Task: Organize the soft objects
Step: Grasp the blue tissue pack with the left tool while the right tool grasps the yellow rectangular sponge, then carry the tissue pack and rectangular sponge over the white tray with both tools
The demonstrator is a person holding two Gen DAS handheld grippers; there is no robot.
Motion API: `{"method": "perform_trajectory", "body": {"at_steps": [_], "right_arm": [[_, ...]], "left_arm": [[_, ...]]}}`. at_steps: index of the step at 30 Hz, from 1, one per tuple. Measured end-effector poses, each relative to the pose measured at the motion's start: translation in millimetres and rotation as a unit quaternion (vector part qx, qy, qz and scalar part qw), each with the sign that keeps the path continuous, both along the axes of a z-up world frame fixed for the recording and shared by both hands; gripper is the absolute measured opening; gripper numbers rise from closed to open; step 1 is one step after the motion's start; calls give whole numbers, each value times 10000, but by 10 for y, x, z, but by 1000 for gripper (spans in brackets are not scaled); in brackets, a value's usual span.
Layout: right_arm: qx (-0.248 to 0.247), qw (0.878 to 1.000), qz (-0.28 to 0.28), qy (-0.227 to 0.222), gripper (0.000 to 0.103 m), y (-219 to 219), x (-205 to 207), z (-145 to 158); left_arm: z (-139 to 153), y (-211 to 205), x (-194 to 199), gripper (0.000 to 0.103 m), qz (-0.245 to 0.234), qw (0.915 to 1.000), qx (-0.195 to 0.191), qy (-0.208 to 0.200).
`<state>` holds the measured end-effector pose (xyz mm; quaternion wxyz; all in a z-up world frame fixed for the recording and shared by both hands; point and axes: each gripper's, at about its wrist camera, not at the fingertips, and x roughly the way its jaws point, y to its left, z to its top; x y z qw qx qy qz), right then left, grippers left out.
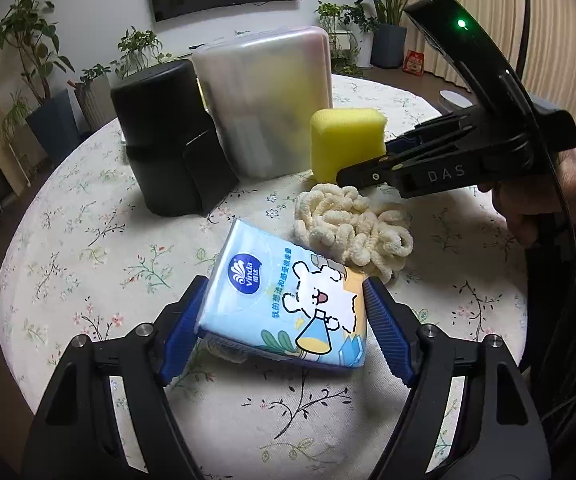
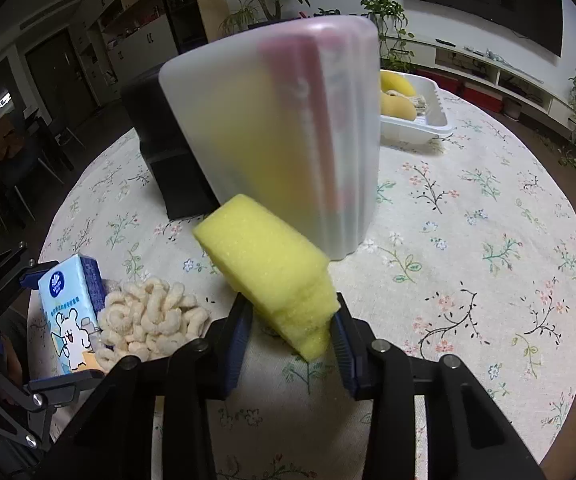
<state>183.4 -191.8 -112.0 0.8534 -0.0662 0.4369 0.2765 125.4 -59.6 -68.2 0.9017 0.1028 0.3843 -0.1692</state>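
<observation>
Your L claw (image 1: 284,328) hugs the tissue pack (image 1: 288,300); R claw (image 2: 291,332) squeezes the sponge (image 2: 272,268), right by the box (image 2: 288,128).

Dim indoor light, bright central pool, dark vignetted fisheye edges, soft blur on nearest surfaces.

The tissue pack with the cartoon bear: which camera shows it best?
The left wrist view: the tissue pack lies front and centre, its printed face fully readable between the left gripper and its blue pads. In the right wrist view the tissue pack is small, at the left edge, seen edge-on.
</observation>
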Motion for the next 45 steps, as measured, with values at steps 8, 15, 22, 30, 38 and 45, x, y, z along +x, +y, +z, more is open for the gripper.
{"method": "perform_trajectory", "body": {"at_steps": [8,15,22,30,38,45], "right_arm": [[231,9997,-17,44,31,-73,-51,36],[357,9993,-121,12,29,-154,-146,82],[416,9988,-270,-41,26,-226,-261,144],[450,9977,-470,-193,25,-425,-452,372],[262,9967,-608,-477,25,-681,-435,747],[-62,9945,-790,-682,25,-927,-176,984]], "left_arm": [[109,163,-55,75,135,9986,-496,-110],[153,340,-62,71,354,9952,-910,-112],[230,520,-90,65,568,9887,-1378,-165],[313,696,-120,64,748,9800,-1838,-178],[568,977,-96,64,942,9758,-1939,-369],[790,1360,188,64,1120,9740,-1911,-472]]}}
